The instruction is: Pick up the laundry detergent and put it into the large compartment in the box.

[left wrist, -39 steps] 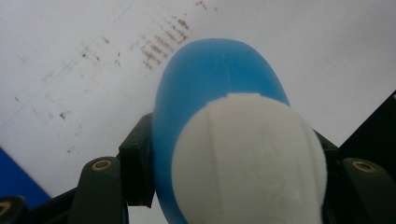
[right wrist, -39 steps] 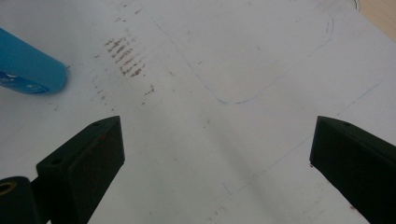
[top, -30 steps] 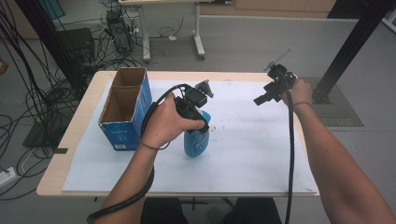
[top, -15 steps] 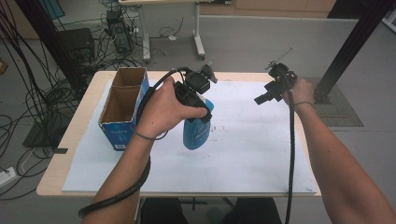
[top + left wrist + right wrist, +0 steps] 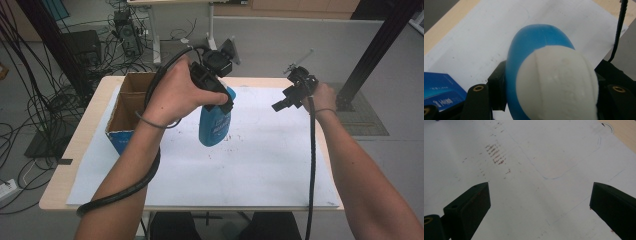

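A blue bottle (image 5: 215,122) with a white cap (image 5: 559,82) hangs in the air above the white sheet (image 5: 250,165), clear of the table. My left gripper (image 5: 222,97) is shut on it near its top; in the left gripper view both black jaws press the blue body (image 5: 534,47) from either side. My right gripper (image 5: 286,101) is held above the sheet's far right part. Its jaws stand wide apart with only bare stained paper (image 5: 536,177) between them.
An open blue cardboard box (image 5: 131,107) stands at the table's left, and its corner (image 5: 441,90) appears in the left gripper view. Cables trail from both grippers along the forearms. Wooden table edge (image 5: 90,130) borders the sheet. Cables and equipment lie on the floor beyond.
My left gripper has lifted the blue bottle off the sheet and carried it up and slightly away from the person. The right gripper has stayed nearly still.
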{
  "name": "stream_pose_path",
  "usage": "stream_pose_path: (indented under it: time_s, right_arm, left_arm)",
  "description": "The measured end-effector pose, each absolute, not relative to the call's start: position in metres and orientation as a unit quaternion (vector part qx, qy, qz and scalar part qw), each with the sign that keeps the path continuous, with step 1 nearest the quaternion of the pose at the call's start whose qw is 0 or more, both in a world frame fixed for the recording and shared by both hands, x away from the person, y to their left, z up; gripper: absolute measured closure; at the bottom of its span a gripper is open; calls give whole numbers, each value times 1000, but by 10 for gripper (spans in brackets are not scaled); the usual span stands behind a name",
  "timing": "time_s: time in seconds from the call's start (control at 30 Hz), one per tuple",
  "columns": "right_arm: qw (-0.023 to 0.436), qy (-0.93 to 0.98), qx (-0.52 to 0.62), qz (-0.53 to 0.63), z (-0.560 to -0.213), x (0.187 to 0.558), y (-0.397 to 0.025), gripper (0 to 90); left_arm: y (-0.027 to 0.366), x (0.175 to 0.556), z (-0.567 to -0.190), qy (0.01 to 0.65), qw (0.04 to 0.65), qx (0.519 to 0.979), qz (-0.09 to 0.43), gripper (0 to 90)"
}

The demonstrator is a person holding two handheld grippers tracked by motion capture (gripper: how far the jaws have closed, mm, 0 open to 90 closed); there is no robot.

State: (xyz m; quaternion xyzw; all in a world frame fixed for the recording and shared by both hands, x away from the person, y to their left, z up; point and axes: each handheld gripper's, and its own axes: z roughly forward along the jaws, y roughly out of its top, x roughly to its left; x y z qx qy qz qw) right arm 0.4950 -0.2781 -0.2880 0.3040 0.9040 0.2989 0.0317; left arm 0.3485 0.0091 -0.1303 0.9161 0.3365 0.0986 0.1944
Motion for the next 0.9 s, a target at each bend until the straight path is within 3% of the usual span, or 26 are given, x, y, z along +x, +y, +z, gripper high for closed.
stream_pose_path:
  time_s: [0.53, 0.9]
  right_arm:
    - [33, 904, 303, 299, -285, 494, -277, 29]
    - [35, 904, 303, 300, -284, 494, -278, 28]
  left_arm:
    - [4, 352, -81, 328, 210, 915, 101, 376]
    - [6, 353, -74, 338, 223, 908, 104, 376]
